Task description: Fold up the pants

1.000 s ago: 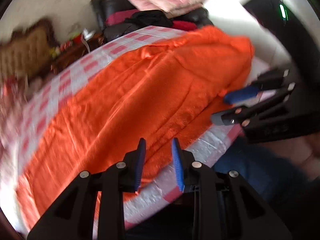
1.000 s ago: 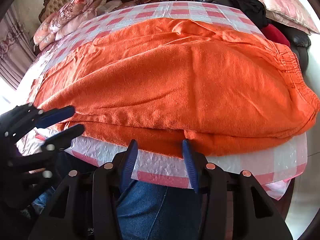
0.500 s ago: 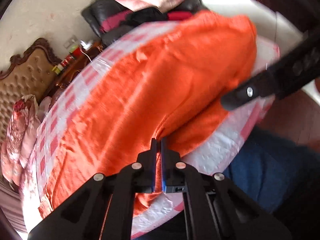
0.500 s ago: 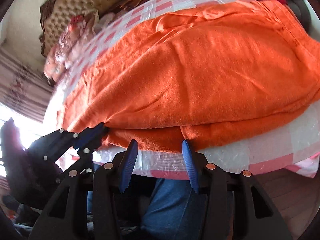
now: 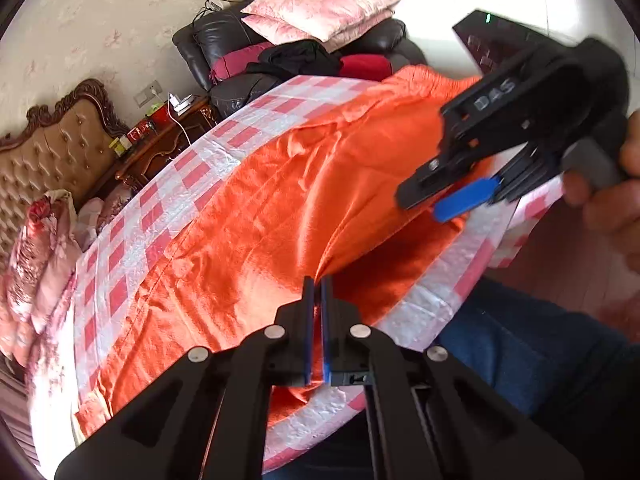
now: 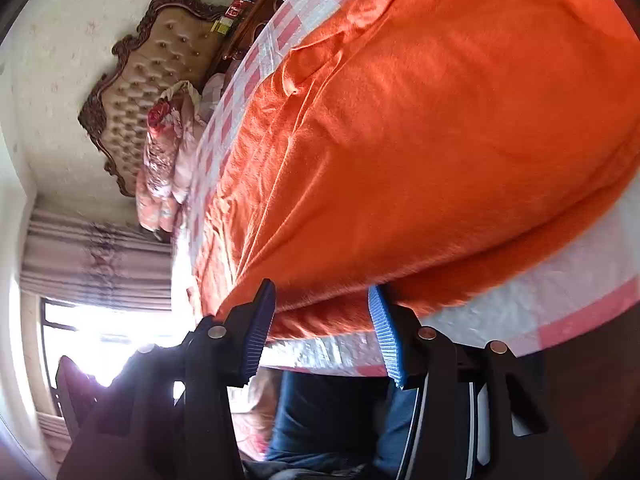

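From my left wrist camera, the far left shows a tufted headboard [image 5: 52, 148] and floral bedding [image 5: 36, 248] bunched against it. Next to that comes a wooden nightstand [image 5: 168, 140] crowded with small items, then a black leather chair [image 5: 224, 48] piled with pink pillows [image 5: 320, 8] and dark clothes. The bed [image 5: 132, 220] wears a pink-and-white checked cover, and the orange pants [image 5: 280, 200] lie spread across it, reaching close to the near edge. My left tool [image 5: 317, 300] sits low in the middle of the view with its blue pads drawn narrow together, pinching a ridge of the orange fabric at the near edge; the cloth rises into a small peak between them. Further right, my right tool [image 5: 456, 200] hovers above the pants' near edge, held by a hand [image 5: 608, 204] at the frame's right side. Below it I see blue jeans [image 5: 520, 352] on the person standing at the bed.

From my right wrist camera, curtains [image 6: 92, 264] and a bright window [image 6: 100, 332] fill the left. The right tool [image 6: 322, 324] has its jaws partway apart and opening; the hem of the pants [image 6: 400, 140] lies between the pads, which are not pressing on it.
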Motion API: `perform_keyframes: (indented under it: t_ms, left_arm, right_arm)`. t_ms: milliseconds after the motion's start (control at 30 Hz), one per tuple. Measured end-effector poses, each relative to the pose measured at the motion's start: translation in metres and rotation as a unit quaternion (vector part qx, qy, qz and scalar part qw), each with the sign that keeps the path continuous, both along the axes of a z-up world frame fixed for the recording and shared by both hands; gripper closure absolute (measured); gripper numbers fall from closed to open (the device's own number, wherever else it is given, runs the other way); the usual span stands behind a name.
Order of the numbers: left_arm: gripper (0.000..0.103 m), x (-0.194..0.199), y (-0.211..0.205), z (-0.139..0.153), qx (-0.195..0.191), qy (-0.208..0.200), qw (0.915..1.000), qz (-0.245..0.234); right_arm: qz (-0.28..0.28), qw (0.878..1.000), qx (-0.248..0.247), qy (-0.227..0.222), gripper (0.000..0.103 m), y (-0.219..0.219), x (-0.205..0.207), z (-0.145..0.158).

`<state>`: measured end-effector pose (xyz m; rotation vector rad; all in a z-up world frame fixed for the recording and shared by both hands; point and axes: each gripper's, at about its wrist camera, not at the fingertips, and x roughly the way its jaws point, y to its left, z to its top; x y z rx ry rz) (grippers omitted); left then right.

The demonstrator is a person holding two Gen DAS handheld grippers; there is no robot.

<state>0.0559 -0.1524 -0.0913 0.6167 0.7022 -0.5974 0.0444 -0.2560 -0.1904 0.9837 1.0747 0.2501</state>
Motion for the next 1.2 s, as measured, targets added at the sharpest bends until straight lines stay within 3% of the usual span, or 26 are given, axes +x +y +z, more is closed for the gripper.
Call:
perform_keyframes:
  t_ms: [67,100,133,167,200,267,433,567,700,833,933,1000,1100,1200]
  left_arm:
    - [0.1,-0.004,0.002,0.005,-0.007,0.0,1.0,-0.002]
    - [0.1,-0.005,0.004,0.006,-0.009,0.001,0.9999,-0.004]
    - [0.1,-0.006,0.004,0.004,-0.008,0.003,0.9999,-0.006]
    - [0.101,-0.007,0.004,0.001,-0.005,0.007,0.9999,-0.007]
    - [0.103,-0.008,0.003,-0.003,-0.001,0.009,0.9999,-0.008]
    - [0.103,-0.01,0.002,-0.016,0.002,0.022,0.9997,-0.01]
    - [0.103,-0.01,0.007,-0.035,-0.012,0.061,0.9981,-0.005]
    - [0.102,0.006,0.027,-0.022,-0.079,0.095,0.9919,0.029]
    - [0.102,0.031,0.048,-0.01,-0.149,0.126,0.9781,0.073]
    - [0.101,0.039,0.04,-0.01,-0.152,0.122,0.9782,0.073]
    - [0.091,0.035,0.032,-0.011,-0.159,0.115,0.978,0.07]
    - [0.067,0.032,0.025,-0.012,-0.167,0.109,0.9783,0.056]
    - [0.06,0.022,0.005,-0.011,-0.173,0.092,0.9805,0.015]
    - [0.06,0.018,-0.024,-0.009,-0.171,0.109,0.9789,-0.026]
  right_arm:
    - [-0.01,1.0,0.005,-0.002,0.054,0.001,0.001,0.001]
    - [-0.023,1.0,0.003,-0.004,0.059,-0.002,0.0,0.002]
    - [-0.034,0.999,-0.005,-0.008,0.072,-0.005,-0.002,0.004]
    - [-0.039,0.999,-0.018,-0.012,0.095,-0.009,-0.003,0.008]
    - [-0.036,0.998,-0.042,-0.014,0.098,-0.012,-0.003,0.012]
    - [-0.018,0.993,-0.113,-0.013,0.099,-0.006,-0.004,0.021]
    - [0.016,0.983,-0.182,0.009,0.099,0.009,-0.009,0.019]
    - [0.03,0.975,-0.221,0.016,0.099,0.016,-0.011,0.017]
    - [0.048,0.97,-0.237,0.032,0.097,0.019,-0.009,0.013]
    - [0.061,0.968,-0.241,0.033,0.093,0.023,-0.012,0.014]
    - [0.063,0.974,-0.216,0.036,0.087,0.017,-0.018,0.019]
    - [0.051,0.975,-0.216,0.031,0.084,0.007,-0.028,0.023]
    - [0.016,0.977,-0.213,0.023,0.083,-0.013,-0.034,0.027]
    - [-0.024,0.98,-0.197,0.024,0.083,-0.037,-0.033,0.029]
